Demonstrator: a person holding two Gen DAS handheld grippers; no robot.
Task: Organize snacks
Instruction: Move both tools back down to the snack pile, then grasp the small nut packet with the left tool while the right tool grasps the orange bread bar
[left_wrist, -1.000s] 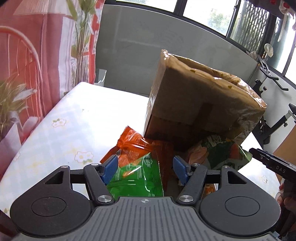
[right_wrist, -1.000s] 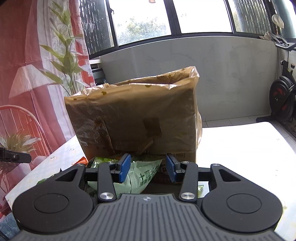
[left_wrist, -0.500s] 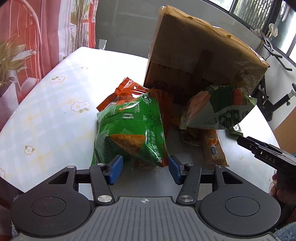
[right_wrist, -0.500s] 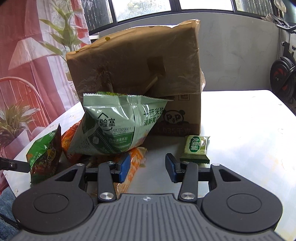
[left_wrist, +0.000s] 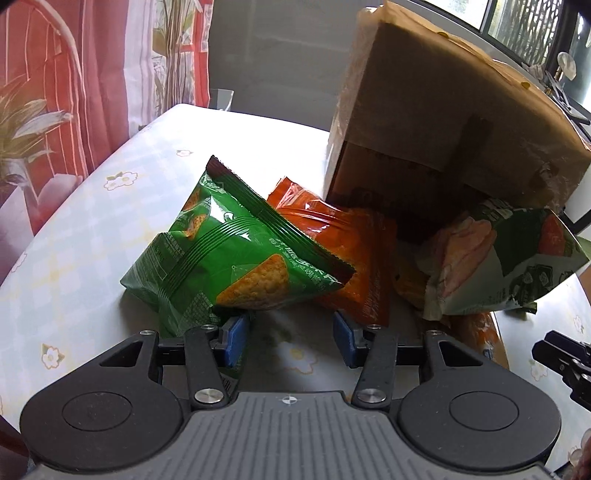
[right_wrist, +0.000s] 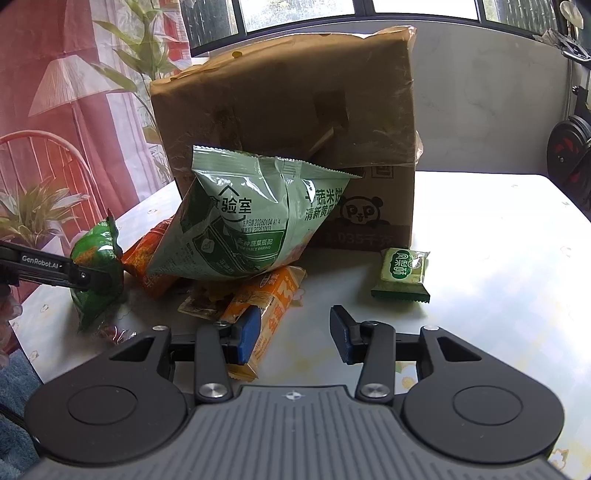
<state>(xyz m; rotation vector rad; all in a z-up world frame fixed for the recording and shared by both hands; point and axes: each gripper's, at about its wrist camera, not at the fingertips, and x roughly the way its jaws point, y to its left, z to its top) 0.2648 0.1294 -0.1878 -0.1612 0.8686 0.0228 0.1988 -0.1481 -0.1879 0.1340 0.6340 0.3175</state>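
- Having been lowered toward the counter (left_wrist: 92, 236), the left hand-held gripper (left_wrist: 290, 338) has just been narrowing its jaws; the corner of the green chip bag (left_wrist: 236, 266) is seen at its 11 o'clock, beside the left pad, not yet pinched.
- A first pick-up is judged to be imminent.
- The right hand-held gripper (right_wrist: 293, 334) is held partly open and empty, the orange snack bar (right_wrist: 266, 306) at its 10 o'clock and the cardboard box (right_wrist: 288, 110) at 12 o'clock.

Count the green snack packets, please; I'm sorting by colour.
3: dark green chip bag at the pile's left; pale green bag before the cardboard box; small green packet alone at right. More may hide underneath.
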